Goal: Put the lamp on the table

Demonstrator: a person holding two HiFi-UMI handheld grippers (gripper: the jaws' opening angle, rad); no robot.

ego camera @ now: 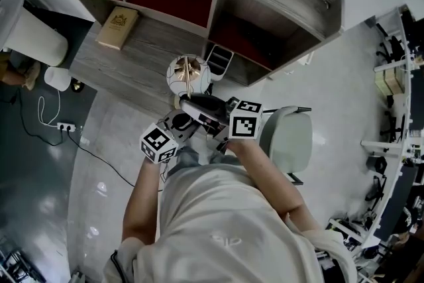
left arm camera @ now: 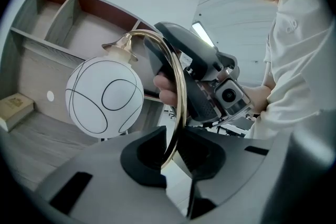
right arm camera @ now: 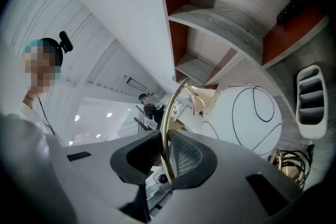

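Both grippers were clamped on the lamp's thin brass stem, and each one's own view showed it. In the left gripper view the left gripper (left arm camera: 176, 156) had its dark pads drawn narrow on the curved stem (left arm camera: 181, 93), which rose between them and arched over to a brass cap on the white globe (left arm camera: 105, 98). That view also caught the right gripper (left arm camera: 210, 86) higher on the same stem, with the person's fingers (left arm camera: 165, 89) wrapped round its handle. In the right gripper view the right gripper (right arm camera: 167, 161) pinched the stem (right arm camera: 169, 110) between its ribbed pads, with the line-patterned globe (right arm camera: 245, 119) just beyond to the right.

From the head view the left gripper (ego camera: 180, 119) and right gripper (ego camera: 195, 104) met close together just below the lamp (ego camera: 188, 75), whose globe hung over the near edge of the grey wooden table (ego camera: 139, 50). No view showed whether its foot touched the table.

Only the head view took in the whole setting: a book (ego camera: 118, 26) lying on the table to the left, a white slotted tray (ego camera: 219, 61) just right of the globe, red-backed shelf bays behind, and a pale chair (ego camera: 290, 139) beside the person. The tray (right arm camera: 310, 94) also showed in the right gripper view, the book (left arm camera: 13, 110) in the left.
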